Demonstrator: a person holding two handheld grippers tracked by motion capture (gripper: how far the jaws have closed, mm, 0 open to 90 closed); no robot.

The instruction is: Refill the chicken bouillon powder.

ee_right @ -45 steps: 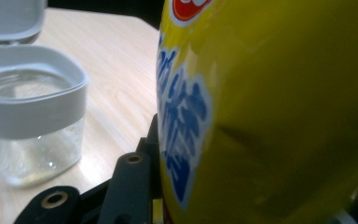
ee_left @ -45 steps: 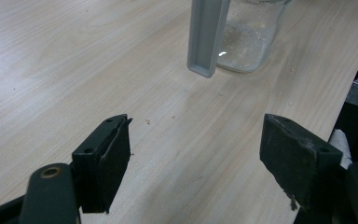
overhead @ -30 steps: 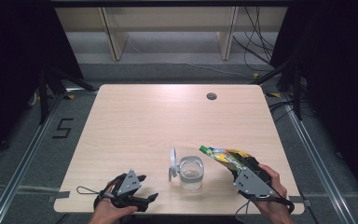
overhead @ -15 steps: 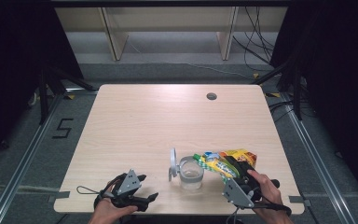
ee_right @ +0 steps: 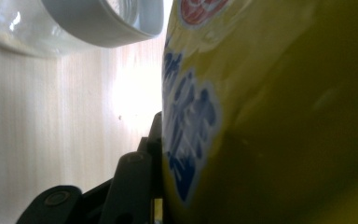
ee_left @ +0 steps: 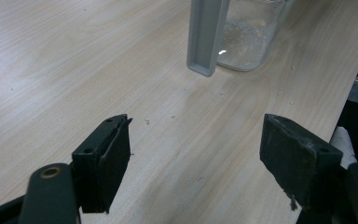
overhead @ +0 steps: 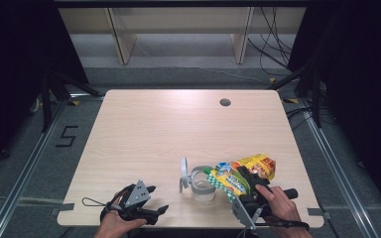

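Snack bag tipped over a glass jar at the counter's near edge.

Lower right of the high view: the right gripper [overhead: 244, 184] has its jaws clamped on a yellow snack bag [overhead: 243, 171], its open end tilted over the glass jar [overhead: 202, 183], whose grey lid [overhead: 183, 173] is swung aside. Lower left, the left gripper [overhead: 151, 201] rests on the counter [overhead: 168, 124], jaws apart and empty.

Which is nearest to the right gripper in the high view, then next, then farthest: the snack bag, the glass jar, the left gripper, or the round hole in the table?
1. Snack bag, clamped in the right gripper.
2. Glass jar, just left of the bag, lid flipped open.
3. Left gripper, at the table's near left edge.
4. Round hole, far side of the table.
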